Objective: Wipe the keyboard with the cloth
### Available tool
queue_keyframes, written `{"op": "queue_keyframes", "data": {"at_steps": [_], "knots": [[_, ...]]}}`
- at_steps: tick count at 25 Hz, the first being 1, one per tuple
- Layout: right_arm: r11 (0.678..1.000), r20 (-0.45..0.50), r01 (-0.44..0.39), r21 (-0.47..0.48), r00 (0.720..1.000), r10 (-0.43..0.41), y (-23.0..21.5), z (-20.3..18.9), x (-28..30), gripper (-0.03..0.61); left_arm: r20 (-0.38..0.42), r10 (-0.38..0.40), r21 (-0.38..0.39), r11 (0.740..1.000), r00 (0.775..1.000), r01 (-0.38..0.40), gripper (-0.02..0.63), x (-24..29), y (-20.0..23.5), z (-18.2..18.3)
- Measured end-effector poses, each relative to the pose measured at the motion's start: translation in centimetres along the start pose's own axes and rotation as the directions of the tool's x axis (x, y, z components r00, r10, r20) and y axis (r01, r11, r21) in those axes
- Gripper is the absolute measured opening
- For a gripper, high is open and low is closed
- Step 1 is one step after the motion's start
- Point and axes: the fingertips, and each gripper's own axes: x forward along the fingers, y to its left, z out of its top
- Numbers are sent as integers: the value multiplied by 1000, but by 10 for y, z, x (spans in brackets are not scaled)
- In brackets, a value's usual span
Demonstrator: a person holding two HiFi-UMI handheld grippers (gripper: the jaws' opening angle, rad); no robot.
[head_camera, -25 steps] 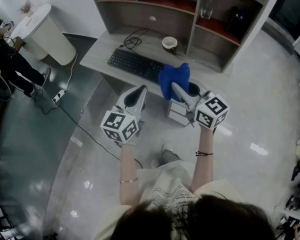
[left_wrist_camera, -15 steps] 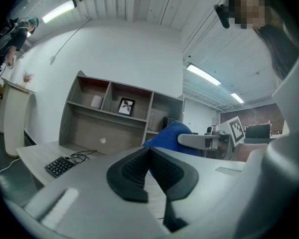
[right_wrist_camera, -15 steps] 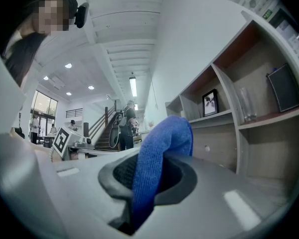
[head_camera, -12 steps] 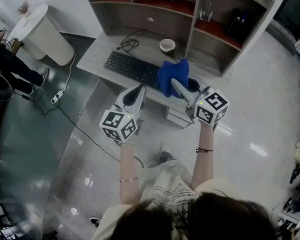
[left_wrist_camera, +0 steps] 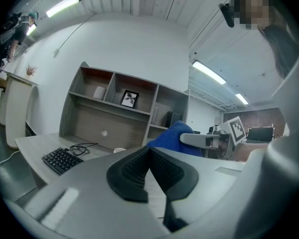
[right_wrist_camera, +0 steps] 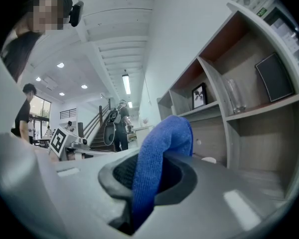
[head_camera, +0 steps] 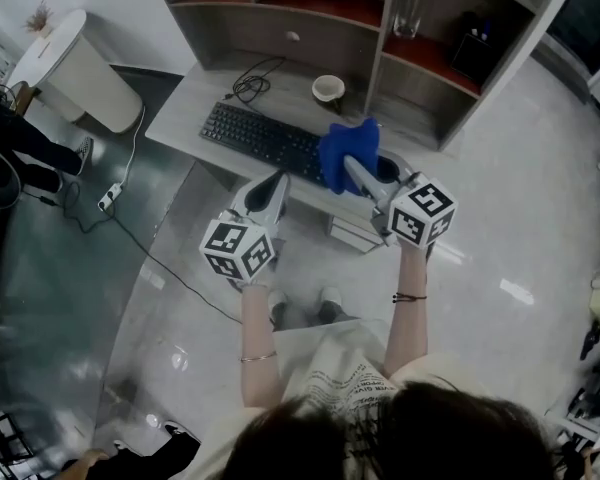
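Right now the approach is in hand; no wiping has begun. My right gripper point(head_camera: 354, 171) has its jaws pinching the blue cloth point(head_camera: 346, 151), which bunches up over them and hangs above the near edge of the table point(head_camera: 185, 96). My left gripper point(head_camera: 279, 180) has its jaws pressed together with nothing between them. The keyboard point(head_camera: 261, 134) lies on the table, at about ten o'clock from the cloth. I judge the next move calls for lowering the cloth onto the keyboard's near end, then dragging it along the keys.
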Motion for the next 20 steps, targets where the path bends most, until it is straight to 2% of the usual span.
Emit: {"op": "queue_keyframes", "data": {"at_steps": [5,10,20], "knots": [[999,-37,46,19,998,-46,-14,-17,4,52,-36,-33,-21,999,999,32,-6,13,8,-13],[991,-71,135,23,989,-133,-30,-34,13,52,-70,-112,-42,993,991,109,-6,30,23,-27],[945,-113,317,78,945,-308,-52,-64,29,52,-183,-253,-117,965,950,234,-6,59,64,-59]]}}
